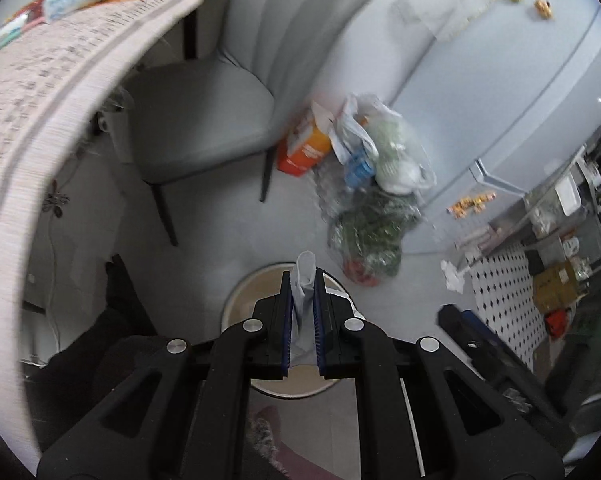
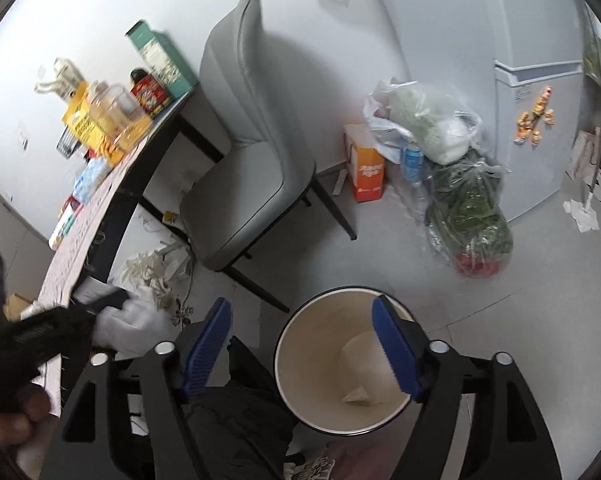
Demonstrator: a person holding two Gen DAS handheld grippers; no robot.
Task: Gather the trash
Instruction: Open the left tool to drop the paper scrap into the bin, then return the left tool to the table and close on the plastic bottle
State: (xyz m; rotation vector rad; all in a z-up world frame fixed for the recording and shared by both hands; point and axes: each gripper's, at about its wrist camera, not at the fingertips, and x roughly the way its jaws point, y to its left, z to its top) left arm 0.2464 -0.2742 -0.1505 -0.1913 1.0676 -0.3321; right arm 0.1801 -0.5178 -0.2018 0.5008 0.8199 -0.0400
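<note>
Left tongs [image 1: 303, 312] clamped, right tongs [image 2: 302, 348] agape

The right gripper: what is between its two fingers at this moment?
Nothing is held. In the right wrist view, the right gripper stands open over the trash bin, where a white paper lies inside.

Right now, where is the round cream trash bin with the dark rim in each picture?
Left wrist view: round cream trash bin sits bottom centre, mostly behind the gripper's fingers.
Right wrist view: bin sits bottom centre-right, open and in plain sight.
Shared landmark: grey padded chair.
</note>
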